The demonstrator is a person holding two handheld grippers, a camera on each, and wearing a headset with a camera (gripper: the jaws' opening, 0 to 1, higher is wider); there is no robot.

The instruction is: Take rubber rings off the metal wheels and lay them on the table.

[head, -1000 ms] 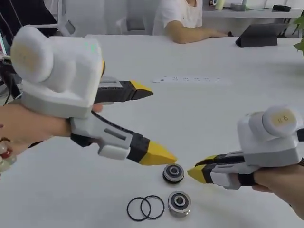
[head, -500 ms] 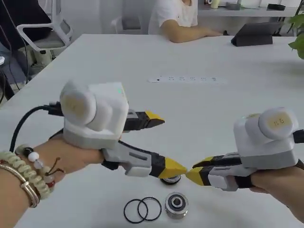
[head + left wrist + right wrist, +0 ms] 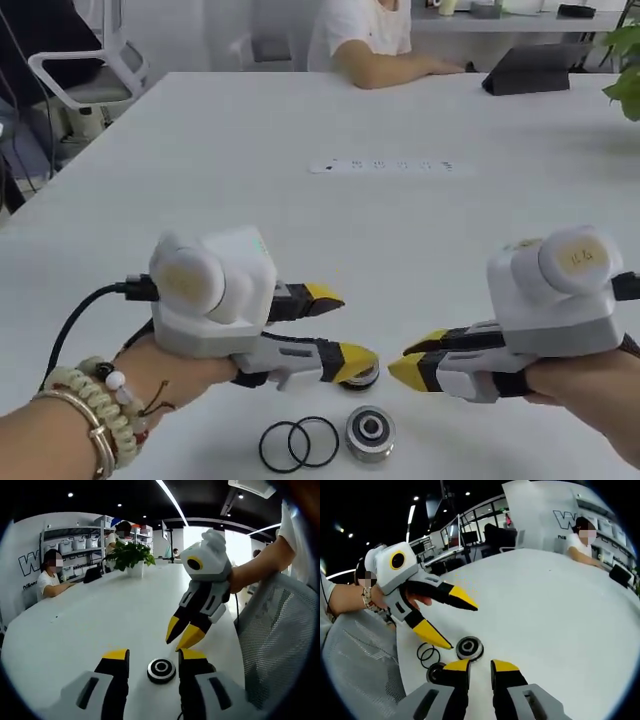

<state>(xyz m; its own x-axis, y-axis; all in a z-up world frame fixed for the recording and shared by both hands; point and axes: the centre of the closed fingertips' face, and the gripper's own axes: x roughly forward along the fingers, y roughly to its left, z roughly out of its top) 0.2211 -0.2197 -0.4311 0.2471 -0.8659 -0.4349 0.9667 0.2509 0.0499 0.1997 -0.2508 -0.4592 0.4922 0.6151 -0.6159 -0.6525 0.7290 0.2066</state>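
Our left gripper (image 3: 338, 328), jaws spread wide, and right gripper (image 3: 412, 358), jaws slightly parted, flank the round, black-rimmed ringed wheel (image 3: 364, 378) on the smooth white counter (image 3: 400, 240) — two thin rings (image 3: 300, 443) and a shiny bare wheel (image 3: 370, 432) lie near.

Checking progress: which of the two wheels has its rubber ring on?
The wheel lying between the tips of the left gripper and the right gripper; its rim is black. The other wheel, beside the two loose rings, shows a bare silver rim.
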